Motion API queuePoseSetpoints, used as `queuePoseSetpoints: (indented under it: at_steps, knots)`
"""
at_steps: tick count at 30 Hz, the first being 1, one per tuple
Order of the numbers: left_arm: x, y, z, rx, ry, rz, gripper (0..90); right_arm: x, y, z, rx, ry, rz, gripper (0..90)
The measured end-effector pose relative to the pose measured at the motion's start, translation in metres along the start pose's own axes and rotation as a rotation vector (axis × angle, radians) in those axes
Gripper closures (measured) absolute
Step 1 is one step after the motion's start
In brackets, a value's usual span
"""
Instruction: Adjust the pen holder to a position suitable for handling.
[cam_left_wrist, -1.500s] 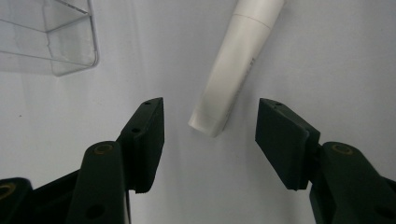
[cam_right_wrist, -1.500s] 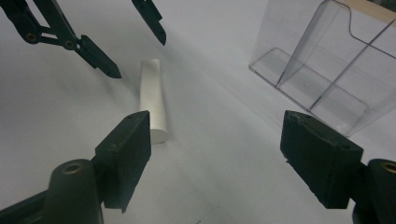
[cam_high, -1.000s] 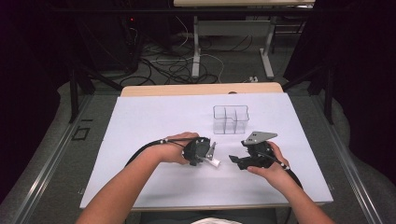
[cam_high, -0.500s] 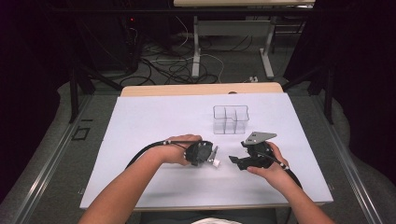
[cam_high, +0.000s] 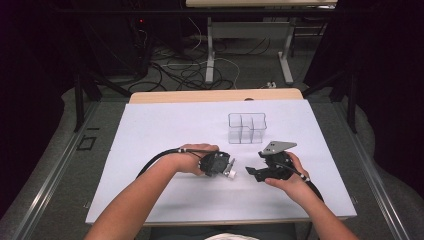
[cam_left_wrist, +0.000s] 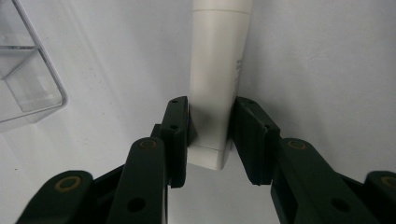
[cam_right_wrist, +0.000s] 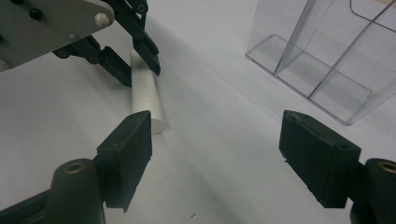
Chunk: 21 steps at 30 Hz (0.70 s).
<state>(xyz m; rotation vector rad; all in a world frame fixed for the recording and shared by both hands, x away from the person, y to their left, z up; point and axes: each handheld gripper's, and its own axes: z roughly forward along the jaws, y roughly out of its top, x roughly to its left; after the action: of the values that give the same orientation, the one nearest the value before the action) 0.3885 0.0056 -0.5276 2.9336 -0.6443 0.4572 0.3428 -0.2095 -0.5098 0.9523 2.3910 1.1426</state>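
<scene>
Your left gripper (cam_high: 226, 168) has just been closing, and its jaws now clasp a white tube (cam_left_wrist: 216, 88) that lies flat on the worktop (cam_high: 165, 130). In the left gripper view the two pads sit against the tube's sides near its flat crimped end, while the rest of the tube runs away from you toward its cap at the top of the picture. From the high view the tube (cam_high: 231, 173) pokes out of that gripper toward your right hand, near the front middle of the white sheet.

Your right gripper (cam_high: 253, 173) rests just beside it, apart from the tube, with its jaws spread and nothing between them. In the right gripper view (cam_right_wrist: 215, 154) its two black pads stand wide, and beyond them you see the left gripper (cam_right_wrist: 140, 65) pinching the tube (cam_right_wrist: 145, 99), whose round end points toward your right jaw's near pad without touching it.

The clear organizer (cam_high: 247, 128) stands upright behind both grippers, a little toward your right, well clear of the tube. Its dividers split it into several compartments, and its corner shows at the left edge of the left gripper view (cam_left_wrist: 28, 70) and at the upper right of the right gripper view (cam_right_wrist: 322, 60).
</scene>
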Motion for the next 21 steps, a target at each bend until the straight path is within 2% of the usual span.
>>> queuePoseSetpoints:
  at_steps: [6,7,9,10,11,12,21]
  knots:
    - [-0.0016,0.0001,-0.0008,0.003,0.007,0.012,68.3,-0.0003,-0.0004,-0.0003,0.002,0.000,0.000,25.3]
    - [-0.0012,0.0001,-0.0011,-0.002,0.015,0.028,68.6,-0.0003,-0.0003,-0.0003,0.002,0.000,0.001,25.3]
    - [-0.0028,0.0000,-0.0025,0.004,0.005,0.006,69.4,-0.0004,-0.0002,-0.0002,0.001,0.002,0.003,25.3]
    - [-0.0018,0.0003,-0.0038,0.006,0.008,0.025,70.1,-0.0006,-0.0002,-0.0001,0.001,0.001,0.003,25.3]
    - [-0.0020,0.0002,-0.0042,0.005,0.008,0.024,70.7,-0.0009,-0.0004,0.0001,0.000,0.006,0.003,25.3]
    - [-0.0031,-0.0002,-0.0040,0.001,0.001,0.003,71.0,-0.0011,-0.0001,-0.0007,0.017,0.003,0.001,25.3]
    - [-0.0040,-0.0007,-0.0049,-0.004,-0.001,-0.003,71.5,-0.0010,-0.0010,0.0002,0.012,0.001,0.001,25.3]
